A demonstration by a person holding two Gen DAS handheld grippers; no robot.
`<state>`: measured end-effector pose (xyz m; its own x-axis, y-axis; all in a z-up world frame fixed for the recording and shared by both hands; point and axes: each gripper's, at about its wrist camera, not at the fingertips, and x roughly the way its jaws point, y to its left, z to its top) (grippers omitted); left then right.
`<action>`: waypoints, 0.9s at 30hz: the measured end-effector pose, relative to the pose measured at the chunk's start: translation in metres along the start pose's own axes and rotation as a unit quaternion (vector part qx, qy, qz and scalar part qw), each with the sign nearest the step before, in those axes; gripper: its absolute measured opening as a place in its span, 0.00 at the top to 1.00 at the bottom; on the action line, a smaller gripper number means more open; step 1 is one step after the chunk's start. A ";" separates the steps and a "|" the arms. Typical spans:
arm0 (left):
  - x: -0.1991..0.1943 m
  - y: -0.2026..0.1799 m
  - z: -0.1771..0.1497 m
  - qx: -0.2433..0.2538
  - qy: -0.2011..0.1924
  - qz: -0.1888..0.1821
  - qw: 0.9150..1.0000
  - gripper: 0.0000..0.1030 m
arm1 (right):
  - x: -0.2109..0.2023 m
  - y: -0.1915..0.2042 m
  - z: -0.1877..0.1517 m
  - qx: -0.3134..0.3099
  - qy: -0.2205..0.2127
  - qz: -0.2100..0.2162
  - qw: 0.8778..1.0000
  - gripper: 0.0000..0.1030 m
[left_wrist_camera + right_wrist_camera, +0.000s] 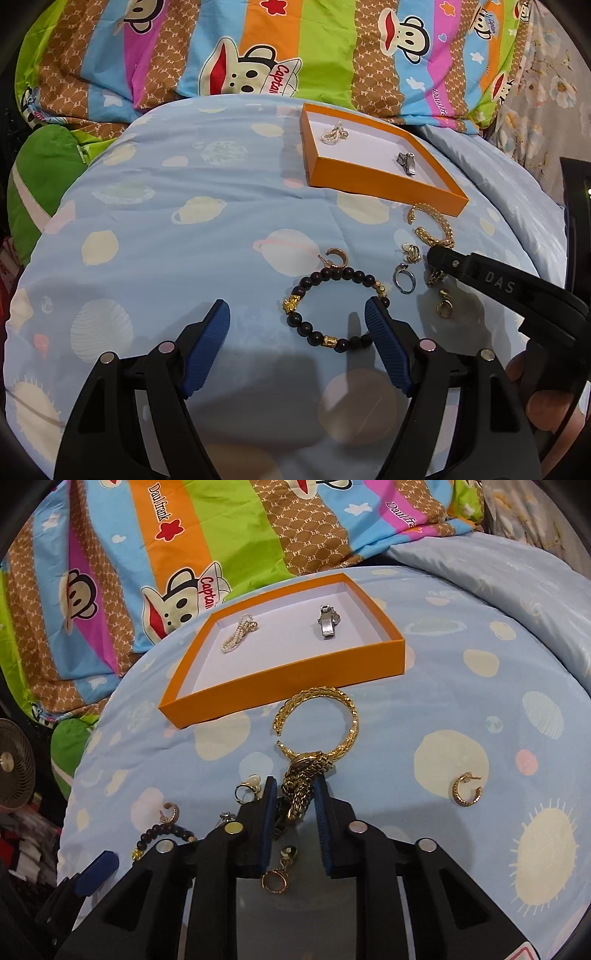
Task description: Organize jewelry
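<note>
An orange tray [384, 182] [280, 686] lies on the blue bedspread and holds a pearl piece [238, 633] and a silver clasp [328, 624]. My right gripper [295, 786] is shut on a gold watch band [301, 788] that lies just behind a gold cuff bracelet [321, 723]; it also shows in the left wrist view [443, 258]. My left gripper [297, 314] is open and empty above a dark bead bracelet [332, 306]. Rings and earrings lie around it.
A gold hoop earring [467, 788] lies to the right, another hoop [334, 256] by the beads. A silver ring [404, 282] and a gold pendant [275, 880] lie close by. A colourful monkey-print quilt [258, 55] is bunched behind the tray. A fan [14, 766] stands left.
</note>
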<state>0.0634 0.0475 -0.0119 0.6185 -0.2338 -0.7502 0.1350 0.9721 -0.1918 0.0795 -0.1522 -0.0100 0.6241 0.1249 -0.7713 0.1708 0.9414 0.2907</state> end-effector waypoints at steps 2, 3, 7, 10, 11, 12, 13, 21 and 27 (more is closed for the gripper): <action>0.000 -0.002 0.000 0.003 0.001 -0.001 1.000 0.29 | -0.004 -0.005 -0.001 0.001 -0.001 0.002 1.000 0.86; 0.000 -0.002 0.000 0.005 0.001 0.000 1.000 0.29 | -0.007 -0.007 -0.002 0.001 -0.003 0.003 1.000 0.86; 0.000 -0.009 -0.002 0.019 0.007 -0.003 1.000 0.29 | -0.024 -0.024 -0.009 0.008 -0.013 0.015 1.000 0.86; 0.003 -0.018 -0.004 0.040 0.014 0.001 0.999 0.29 | -0.038 -0.035 -0.015 0.009 -0.017 0.017 1.000 0.88; 0.004 -0.020 -0.004 0.043 0.016 0.002 0.999 0.25 | -0.040 -0.038 -0.017 0.009 -0.015 0.018 1.000 0.97; 0.005 -0.022 -0.003 0.045 0.020 0.000 0.999 0.16 | -0.043 -0.041 -0.020 0.010 -0.014 0.017 1.000 0.97; 0.007 -0.024 -0.003 0.046 0.023 -0.003 0.999 0.14 | -0.045 -0.042 -0.022 0.007 -0.014 0.014 1.000 0.97; 0.006 -0.016 0.001 0.014 0.017 0.006 1.000 0.13 | -0.046 -0.041 -0.032 -0.030 -0.015 -0.006 0.999 0.93; 0.008 0.002 0.007 0.005 0.023 0.024 0.999 0.16 | -0.047 -0.032 -0.031 -0.070 -0.024 0.007 0.997 0.52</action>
<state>0.0742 0.0480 -0.0134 0.5876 -0.1878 -0.7871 0.1134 0.9822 -0.1497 0.0208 -0.1787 -0.0003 0.6625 0.1262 -0.7384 0.0553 0.9748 0.2162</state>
